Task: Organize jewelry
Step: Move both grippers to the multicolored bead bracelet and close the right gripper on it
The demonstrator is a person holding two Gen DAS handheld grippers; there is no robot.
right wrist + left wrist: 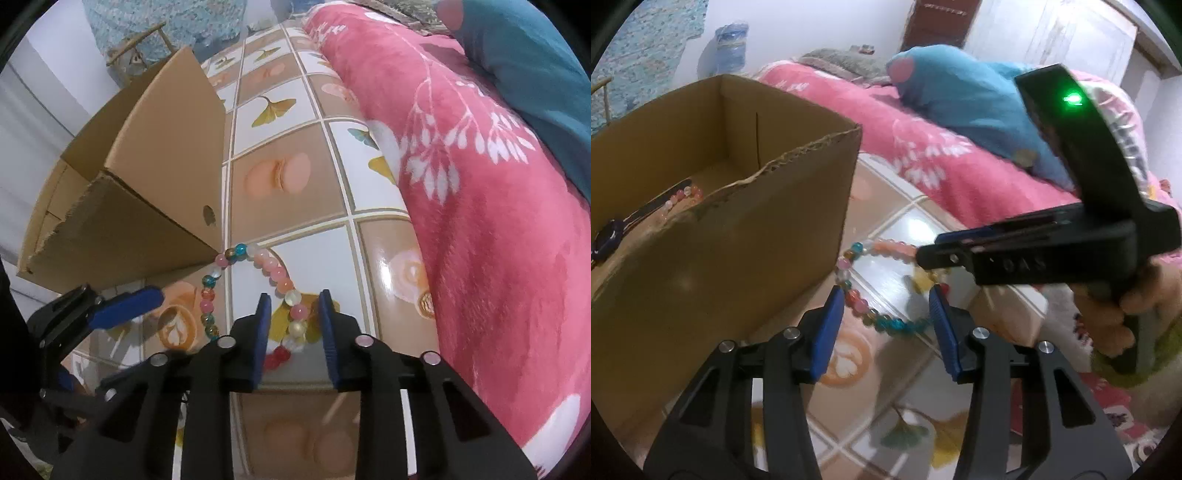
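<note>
Straddling one side of the bead bracelet (258,291), the right tongs (294,321) stand part-spread, their blue ribbed pads flanking a few pale and pink beads without clearly pressing them; the left tongs (886,314) hang spread wider over the opposite arc, pads apart from the beads and nothing pinched. The bracelet lies flat on the glossy patterned floor (295,206), touching the near corner of the cardboard box (701,221). It looks light and limp: round, glassy beads on a cord, hard and smooth singly, so they may roll or squirt out of a pinch, and the loop will sag once lifted. Taking hold across the strand, one or two beads between the ribbed pads, seems the safest grip. Inside the box, matte and rough at its torn rim, lie another bead string (685,195) and a dark watch (607,240). Beyond lies a plush pink blanket (480,221).
</note>
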